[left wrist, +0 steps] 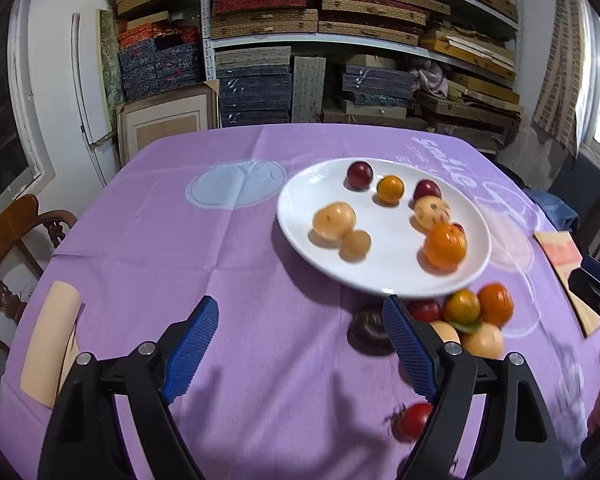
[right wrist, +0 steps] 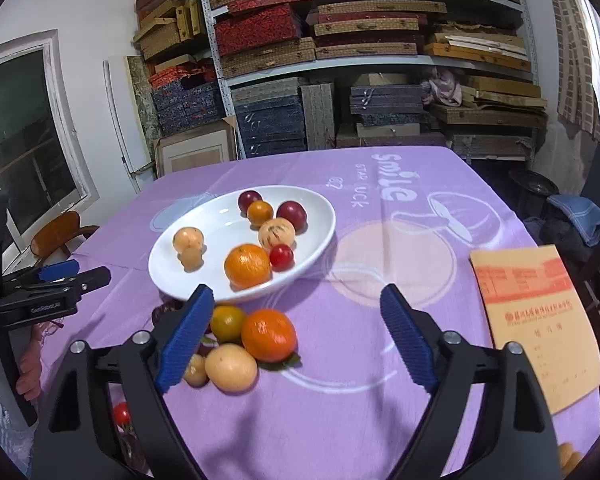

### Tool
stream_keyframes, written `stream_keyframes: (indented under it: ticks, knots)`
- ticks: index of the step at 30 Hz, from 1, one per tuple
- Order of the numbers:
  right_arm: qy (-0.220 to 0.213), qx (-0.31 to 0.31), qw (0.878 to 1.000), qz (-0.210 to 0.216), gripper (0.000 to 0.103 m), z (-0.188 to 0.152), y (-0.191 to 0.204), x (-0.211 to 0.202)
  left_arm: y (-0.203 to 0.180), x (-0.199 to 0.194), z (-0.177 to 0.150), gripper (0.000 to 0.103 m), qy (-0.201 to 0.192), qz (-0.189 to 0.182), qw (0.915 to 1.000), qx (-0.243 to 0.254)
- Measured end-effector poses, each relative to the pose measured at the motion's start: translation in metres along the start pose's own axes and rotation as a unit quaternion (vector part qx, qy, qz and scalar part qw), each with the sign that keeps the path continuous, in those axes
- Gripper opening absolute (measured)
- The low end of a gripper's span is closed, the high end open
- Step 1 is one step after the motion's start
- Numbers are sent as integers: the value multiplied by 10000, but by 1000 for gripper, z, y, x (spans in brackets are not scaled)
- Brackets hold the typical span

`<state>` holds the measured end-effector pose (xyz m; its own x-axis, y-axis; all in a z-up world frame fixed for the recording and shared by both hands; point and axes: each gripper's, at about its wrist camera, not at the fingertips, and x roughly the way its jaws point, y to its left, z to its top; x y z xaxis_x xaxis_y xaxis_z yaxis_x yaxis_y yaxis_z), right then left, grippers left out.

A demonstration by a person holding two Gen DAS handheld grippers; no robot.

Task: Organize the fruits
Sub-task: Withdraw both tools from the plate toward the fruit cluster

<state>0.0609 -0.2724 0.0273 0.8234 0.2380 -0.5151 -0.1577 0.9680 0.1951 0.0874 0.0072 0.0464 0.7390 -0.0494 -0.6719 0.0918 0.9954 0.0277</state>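
Right wrist view: both claws, right (right wrist: pixel 298 304) and left (left wrist: pixel 300 314), gape empty, and I'd fear nudging the heaped fruit (right wrist: pixel 268 334) so it rolls off the desk (right wrist: pixel 380 420).

Both wrist views look forward, low over the table, sharing the white plate (left wrist: pixel 296 216) (right wrist: pixel 164 276).
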Motion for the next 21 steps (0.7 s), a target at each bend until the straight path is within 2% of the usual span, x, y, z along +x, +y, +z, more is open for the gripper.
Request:
stream_keyframes:
  ticks: [3, 7, 14, 21]
  knots:
    - [122, 104, 9998, -100, 90, -24, -7, -3, -19, -18, -28, 85, -48, -41, 9993, 365]
    - [210, 285, 9994, -46, 91, -31, -16, 1, -39, -21, -56, 85, 12, -152, 9981, 602]
    - [318, 359, 9988, -85, 93, -31, -23, 9, -50, -1, -70, 85, 360, -375, 9956, 779]
    - [370, 569, 9977, -80, 94, -31, -34, 12, -54, -2, -82, 85, 453, -622, 9921, 991]
